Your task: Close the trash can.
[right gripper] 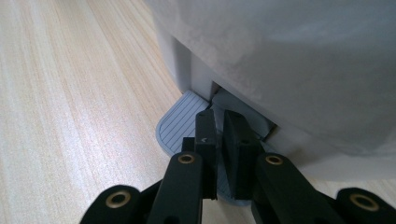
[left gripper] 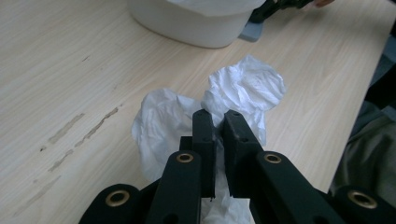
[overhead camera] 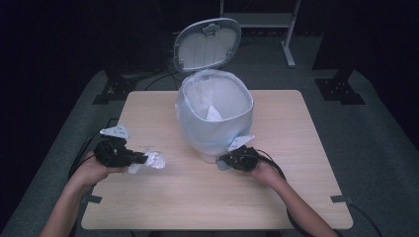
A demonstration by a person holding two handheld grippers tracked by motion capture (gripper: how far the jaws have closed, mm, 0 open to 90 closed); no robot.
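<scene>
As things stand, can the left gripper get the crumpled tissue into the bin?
Probably yes. The left gripper is shut on the tissue, the bin stands close to its right with its lid up, and the right gripper is on the pedal. Bare table lies between.

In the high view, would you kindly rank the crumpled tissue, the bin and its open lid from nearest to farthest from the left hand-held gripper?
1. crumpled tissue, clamped in the left hand-held gripper.
2. bin, mid-table to its right.
3. open lid, upright behind the bin.
</scene>
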